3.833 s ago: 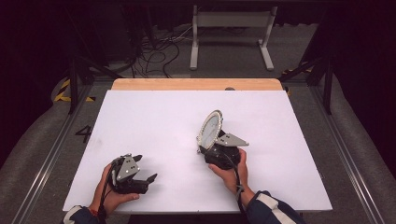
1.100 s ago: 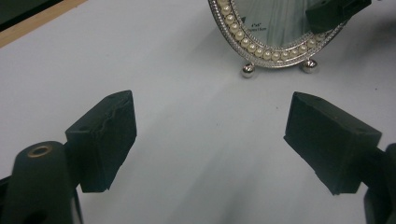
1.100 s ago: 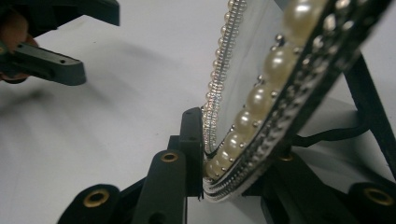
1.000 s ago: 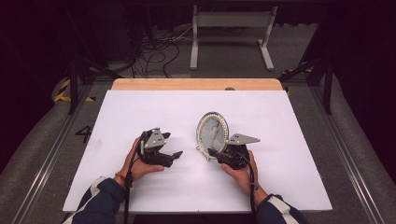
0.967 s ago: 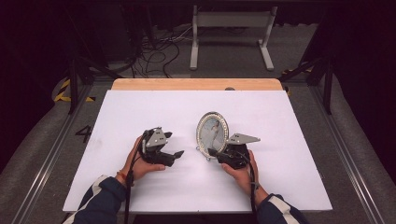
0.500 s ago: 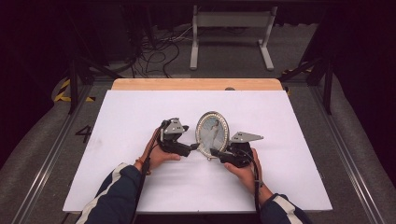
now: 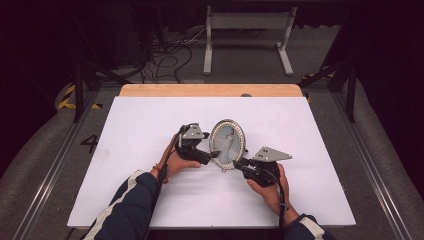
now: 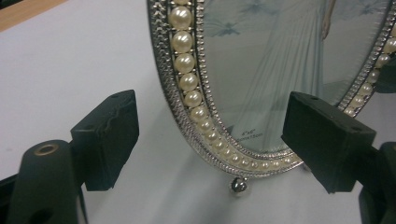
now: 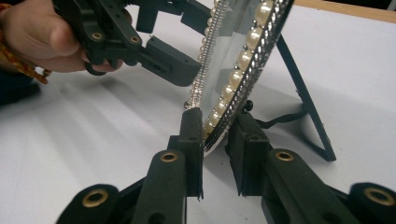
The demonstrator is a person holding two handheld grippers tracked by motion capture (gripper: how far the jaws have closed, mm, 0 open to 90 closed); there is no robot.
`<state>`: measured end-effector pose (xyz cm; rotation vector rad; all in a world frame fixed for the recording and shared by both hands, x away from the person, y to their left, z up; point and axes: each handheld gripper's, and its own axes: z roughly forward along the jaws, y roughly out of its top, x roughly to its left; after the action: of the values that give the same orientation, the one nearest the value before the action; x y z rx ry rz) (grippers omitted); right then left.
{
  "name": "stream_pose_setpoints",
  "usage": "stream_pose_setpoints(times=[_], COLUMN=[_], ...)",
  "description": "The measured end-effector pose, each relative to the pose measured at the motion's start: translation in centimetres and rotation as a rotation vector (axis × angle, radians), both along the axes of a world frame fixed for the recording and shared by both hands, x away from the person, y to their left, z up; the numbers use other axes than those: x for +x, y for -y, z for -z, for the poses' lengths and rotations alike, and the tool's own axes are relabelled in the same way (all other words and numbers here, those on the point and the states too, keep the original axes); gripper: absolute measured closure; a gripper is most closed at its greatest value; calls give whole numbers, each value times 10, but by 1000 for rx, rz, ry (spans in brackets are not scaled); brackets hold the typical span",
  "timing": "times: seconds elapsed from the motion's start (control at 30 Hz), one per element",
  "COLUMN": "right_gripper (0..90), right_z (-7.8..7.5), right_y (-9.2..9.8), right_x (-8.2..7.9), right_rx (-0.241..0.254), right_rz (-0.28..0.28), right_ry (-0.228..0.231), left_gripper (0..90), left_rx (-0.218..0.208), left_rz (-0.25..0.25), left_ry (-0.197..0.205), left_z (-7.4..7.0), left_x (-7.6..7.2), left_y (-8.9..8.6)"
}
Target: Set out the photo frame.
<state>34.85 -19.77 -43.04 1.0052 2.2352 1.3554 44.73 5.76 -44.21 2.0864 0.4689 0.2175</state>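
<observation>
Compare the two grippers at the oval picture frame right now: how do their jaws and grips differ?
The right gripper has its jaws nearly together, clamped on the lower rim of the pearl-edged frame; the left gripper has its jaws wide apart, with the frame's edge between them and untouched. The right gripper comes at the frame from its lower right in the high view, the left gripper from its left. Both are hand-held over the white table and point at the frame.
</observation>
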Motion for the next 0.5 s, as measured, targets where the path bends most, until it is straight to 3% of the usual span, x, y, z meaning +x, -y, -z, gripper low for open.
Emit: stream_pose_setpoints(times=[0.23, 0.5], right_gripper=[773, 773], right_z=[1, 1], right_y=[1, 1], right_x=[-1, -1], right_rx=[7, 10], right_rz=[1, 0], right_ry=[2, 0], left_gripper=[276, 277], left_rx=[2, -3], left_rz=[44, 38], left_ry=[0, -18], left_z=[1, 2], left_x=[-1, -1], left_y=[5, 5])
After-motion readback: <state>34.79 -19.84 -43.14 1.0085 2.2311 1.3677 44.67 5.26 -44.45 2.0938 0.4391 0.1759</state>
